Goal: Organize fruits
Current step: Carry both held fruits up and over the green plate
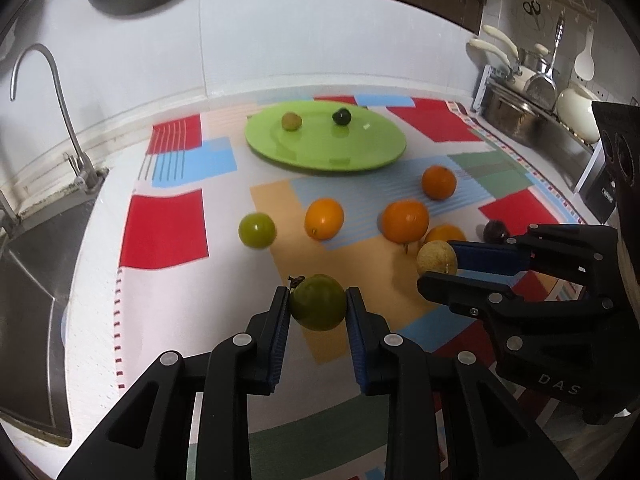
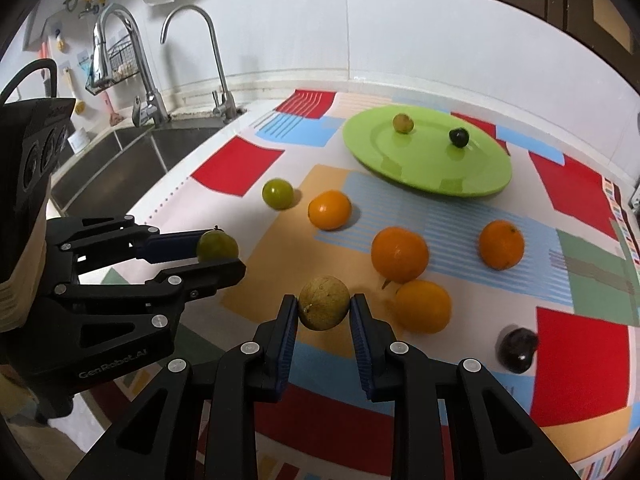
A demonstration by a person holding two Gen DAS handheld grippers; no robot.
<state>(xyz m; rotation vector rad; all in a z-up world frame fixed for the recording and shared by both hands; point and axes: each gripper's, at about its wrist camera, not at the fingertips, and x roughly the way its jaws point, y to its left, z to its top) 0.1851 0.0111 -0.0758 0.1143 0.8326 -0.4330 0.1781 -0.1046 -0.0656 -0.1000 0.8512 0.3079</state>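
My left gripper (image 1: 318, 308) is shut on a green fruit (image 1: 318, 302) above the patterned mat; it also shows in the right wrist view (image 2: 218, 250). My right gripper (image 2: 324, 306) is shut on a tan round fruit (image 2: 324, 303), seen in the left wrist view (image 1: 437, 258) too. A green plate (image 1: 360, 152) at the back holds a small brownish fruit (image 1: 291, 121) and a dark fruit (image 1: 341, 116). Several oranges (image 2: 399, 255) lie on the mat, with a green fruit (image 2: 277, 193) to the left and a dark fruit (image 2: 517, 350) to the right.
A steel sink (image 2: 120, 160) with taps (image 2: 136, 64) lies to the left of the mat. A rack with pots and utensils (image 1: 536, 92) stands at the right. A white backsplash wall (image 1: 320, 40) runs behind the plate.
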